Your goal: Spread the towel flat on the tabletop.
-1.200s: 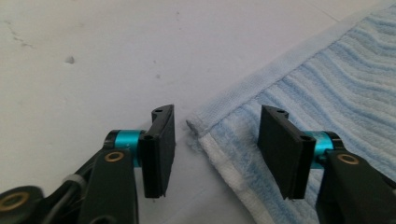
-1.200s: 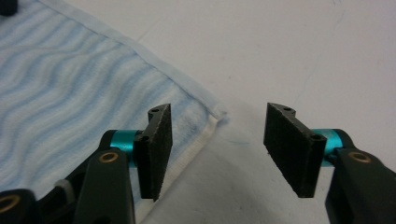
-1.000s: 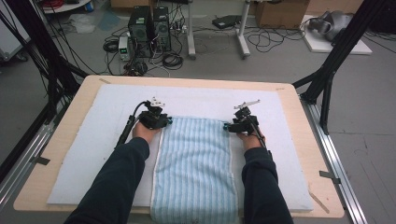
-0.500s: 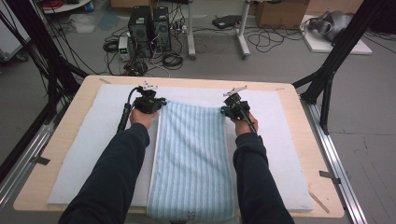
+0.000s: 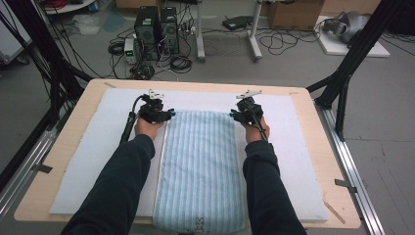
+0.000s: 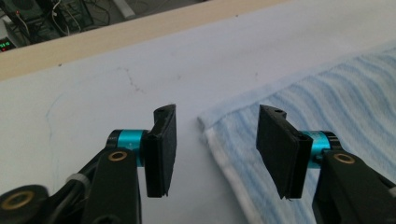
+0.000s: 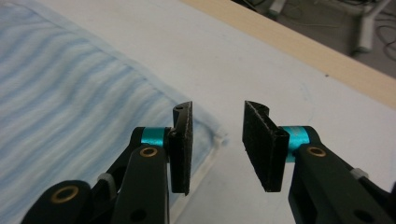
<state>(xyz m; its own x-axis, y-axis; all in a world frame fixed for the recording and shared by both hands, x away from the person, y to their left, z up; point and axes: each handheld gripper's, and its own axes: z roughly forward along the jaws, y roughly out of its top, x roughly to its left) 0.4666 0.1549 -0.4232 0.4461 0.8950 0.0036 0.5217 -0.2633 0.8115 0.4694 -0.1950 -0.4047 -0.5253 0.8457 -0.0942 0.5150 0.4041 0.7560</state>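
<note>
Both hands have carried the towel's (image 5: 203,166) far edge away from the person, so it now lies flatter and longer than a second ago, its far corners close to the far side of the white pad (image 5: 83,161). Each pair of tongs has just been opening: the left tongs (image 6: 212,149) stand apart with the far-left towel corner lying slack on the pad between the jaws, untouched by either pad. The right tongs (image 7: 217,140) stand apart too, over the far-right corner, which rests free on the pad under the left jaw.

As a judgement, the spreading step looks done. The striped towel lies stretched down the middle of the worktop (image 5: 313,147), between the 2 forearms, its near end hanging slightly over the near edge of the pad. Its surface looks smooth in the high view, with no obvious folds.

What seems left is drawing the left tongs (image 5: 155,110) and right tongs (image 5: 247,112) clear of the corners, and whatever folding or smoothing comes after
</note>
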